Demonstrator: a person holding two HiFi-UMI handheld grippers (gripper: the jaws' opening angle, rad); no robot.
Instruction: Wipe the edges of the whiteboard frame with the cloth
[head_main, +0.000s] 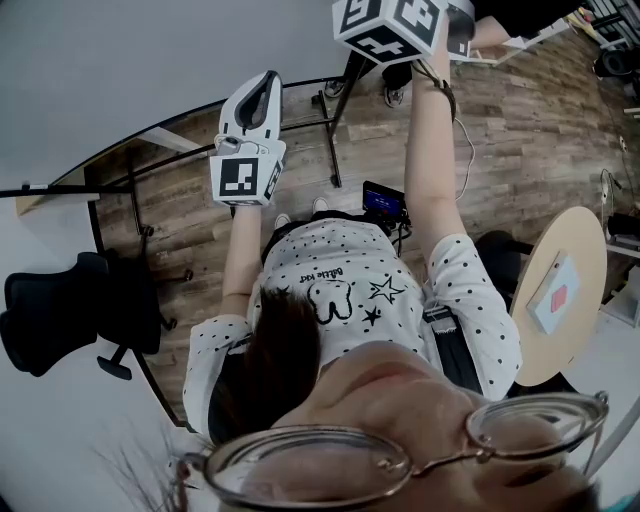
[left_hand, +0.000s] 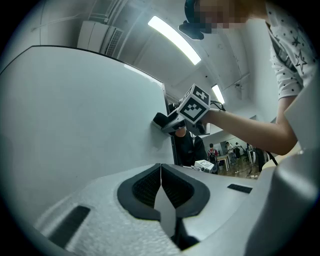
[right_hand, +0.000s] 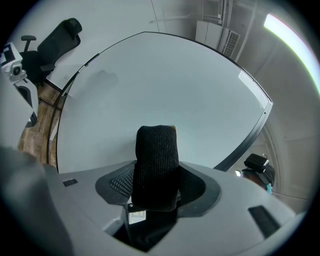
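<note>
Right gripper (right_hand: 157, 180) clamped on folded black cloth (right_hand: 157, 155), cloth facing white whiteboard (right_hand: 165, 90), seemingly pressed near whiteboard's dark frame (right_hand: 245, 139) edge, left gripper (left_hand: 161, 181) with 2 jaws closed together, holding nothing, close before whiteboard's face.

We see the cloth (right_hand: 157, 160) — black, ribbed knit, folded into a thick upright wad — clamped between the jaws of the right gripper (right_hand: 158, 187). Its top end faces the whiteboard (right_hand: 165, 85); we cannot tell whether it touches. The board is blank white, and its thin dark frame (right_hand: 240, 145) runs along the edge to the cloth's right.
</note>
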